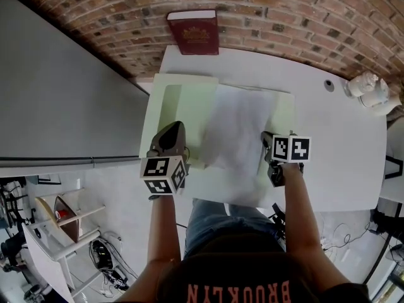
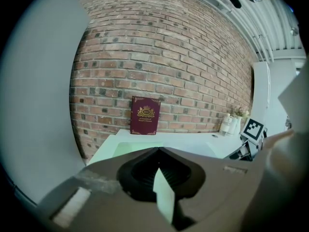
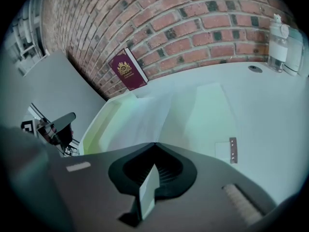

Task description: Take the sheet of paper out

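1. Two grippers worked over a pale green folder [image 1: 180, 100] that lay open on the white table [image 1: 341, 144]. In the head view the left gripper [image 1: 173, 131] was at about 8 o'clock of the folder and the right gripper [image 1: 269, 145] at about 4 o'clock.
2. The sheet of paper [image 1: 237, 137] lay on the middle and right part of the folder, between the two grippers. It looked blurred, and its near edge reached past the folder at 6 o'clock.
3. Only the left gripper view showed the grip of the left gripper [image 2: 158, 151]: its jaws were closed on a thin pale green edge [image 2: 164, 197], which had the colour of the folder [image 2: 120, 146].
4. Only the right gripper view showed that the right gripper [image 3: 154, 146] was closed too, on a thin pale edge [image 3: 146, 192], as it seemed the edge of the paper [image 3: 145, 120].
5. The right gripper view also showed a small metal strip [image 3: 233, 150] at 3 o'clock of the jaws; I could not find it in the head view.
6. All three views showed a dark red book [image 1: 194, 32] that stood against the brick wall [image 1: 284, 11] at 12 o'clock of the table.
7. A white bottle [image 3: 279, 35] stood at 2 o'clock, clear in the right gripper view.
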The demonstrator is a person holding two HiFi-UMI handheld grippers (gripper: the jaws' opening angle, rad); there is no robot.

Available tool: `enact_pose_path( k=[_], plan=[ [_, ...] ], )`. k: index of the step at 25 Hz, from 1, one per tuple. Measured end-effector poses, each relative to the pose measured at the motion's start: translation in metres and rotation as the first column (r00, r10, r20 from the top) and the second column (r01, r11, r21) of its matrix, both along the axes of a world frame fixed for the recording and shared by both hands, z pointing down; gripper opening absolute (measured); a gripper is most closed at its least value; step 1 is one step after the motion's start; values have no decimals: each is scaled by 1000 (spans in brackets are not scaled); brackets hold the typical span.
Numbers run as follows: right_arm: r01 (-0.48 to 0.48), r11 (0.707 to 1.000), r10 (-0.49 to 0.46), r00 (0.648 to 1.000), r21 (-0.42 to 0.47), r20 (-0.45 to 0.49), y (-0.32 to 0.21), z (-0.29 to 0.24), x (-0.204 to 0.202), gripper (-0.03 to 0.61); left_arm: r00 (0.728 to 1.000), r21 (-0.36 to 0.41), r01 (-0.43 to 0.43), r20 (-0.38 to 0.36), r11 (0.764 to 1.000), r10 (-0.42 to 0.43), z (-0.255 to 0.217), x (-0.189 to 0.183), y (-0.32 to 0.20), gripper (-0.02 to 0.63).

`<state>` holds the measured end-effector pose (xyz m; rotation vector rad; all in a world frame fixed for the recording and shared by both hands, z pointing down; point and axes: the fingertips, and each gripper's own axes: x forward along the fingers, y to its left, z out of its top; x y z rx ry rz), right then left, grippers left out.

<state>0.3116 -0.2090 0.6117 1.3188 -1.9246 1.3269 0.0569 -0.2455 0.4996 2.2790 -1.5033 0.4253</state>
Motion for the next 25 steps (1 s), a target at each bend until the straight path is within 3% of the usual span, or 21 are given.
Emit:
enact_pose_path(
  k=[10,25],
  plan=[
    [1,998,-3,1000,70,23,5,-19,32,2,1000,28,-3,-9,1000,3,-5,35,18,0],
    [11,978,-16,1000,209,26,3,-72,37,2,997,105,-77,-12,992,79,-33,60,14,0]
  ],
)
